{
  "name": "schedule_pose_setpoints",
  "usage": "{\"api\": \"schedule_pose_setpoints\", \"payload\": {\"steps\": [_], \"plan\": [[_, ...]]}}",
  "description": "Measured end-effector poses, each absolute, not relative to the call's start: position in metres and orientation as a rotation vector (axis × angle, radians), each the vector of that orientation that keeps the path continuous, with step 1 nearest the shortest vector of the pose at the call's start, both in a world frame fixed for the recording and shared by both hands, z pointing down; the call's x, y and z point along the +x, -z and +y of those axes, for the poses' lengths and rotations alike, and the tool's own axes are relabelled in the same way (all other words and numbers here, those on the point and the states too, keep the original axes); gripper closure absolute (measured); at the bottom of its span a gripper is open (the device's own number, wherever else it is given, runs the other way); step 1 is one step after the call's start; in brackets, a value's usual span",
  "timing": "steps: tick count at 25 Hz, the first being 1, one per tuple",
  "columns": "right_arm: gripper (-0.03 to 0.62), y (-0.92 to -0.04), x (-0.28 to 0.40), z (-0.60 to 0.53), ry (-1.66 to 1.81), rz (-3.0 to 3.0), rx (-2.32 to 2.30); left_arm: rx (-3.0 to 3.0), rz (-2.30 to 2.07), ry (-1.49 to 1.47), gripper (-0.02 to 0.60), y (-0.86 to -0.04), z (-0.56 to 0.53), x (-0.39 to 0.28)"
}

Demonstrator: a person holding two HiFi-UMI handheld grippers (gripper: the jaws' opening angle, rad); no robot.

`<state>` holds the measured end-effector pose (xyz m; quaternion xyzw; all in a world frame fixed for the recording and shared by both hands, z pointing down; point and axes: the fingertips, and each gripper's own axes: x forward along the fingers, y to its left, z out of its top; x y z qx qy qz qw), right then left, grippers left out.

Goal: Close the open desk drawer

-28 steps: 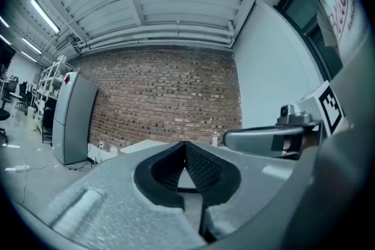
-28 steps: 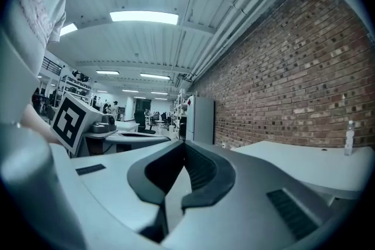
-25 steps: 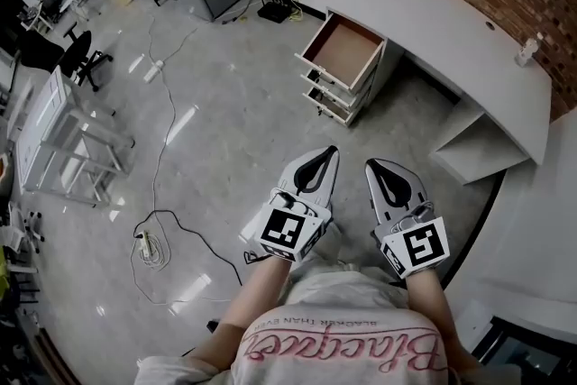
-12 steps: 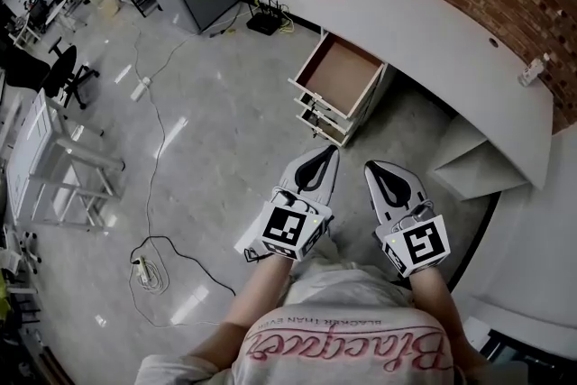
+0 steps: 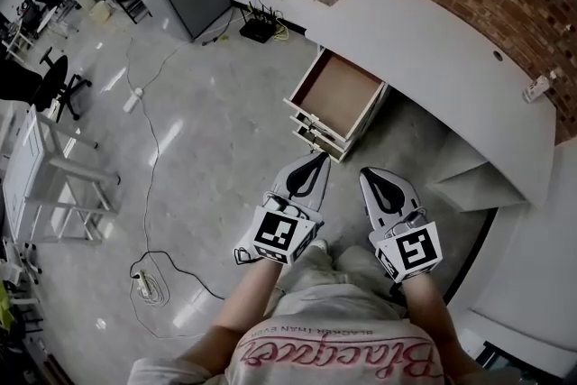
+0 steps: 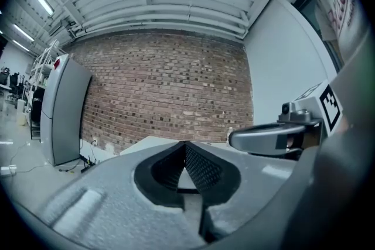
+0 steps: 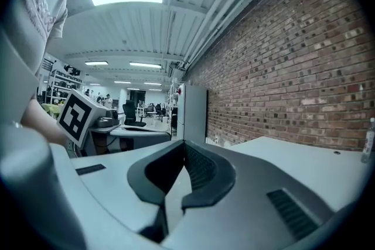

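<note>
Left tongs and right tongs closed, empty, open drawer just ahead, coiled cable far left

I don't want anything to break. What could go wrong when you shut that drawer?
Both grippers are shut, left gripper and right gripper, so they can only push. Pushing the open top drawer off-centre might skew or slam it. Stepping sideways, feet could catch the floor cable.
</note>
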<state>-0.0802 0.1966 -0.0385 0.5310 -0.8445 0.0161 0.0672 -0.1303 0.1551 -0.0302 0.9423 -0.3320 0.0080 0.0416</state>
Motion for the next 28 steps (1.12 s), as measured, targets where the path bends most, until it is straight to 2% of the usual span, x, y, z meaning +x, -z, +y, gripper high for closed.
{"api": "schedule_pose_setpoints", "payload": {"steps": [7,28], "plan": [[0.583,0.009,-0.069,0.173,-0.132,-2.557,1.543,2.83,-1.009,-0.105,0.575,-0.002,0.134,-0.119],[0.583,-0.059,0.022,0.028,-0.277,-2.652,1.228,2.668,-1.153,-0.245,0.574,-0.066,-0.009,-0.02]]}}
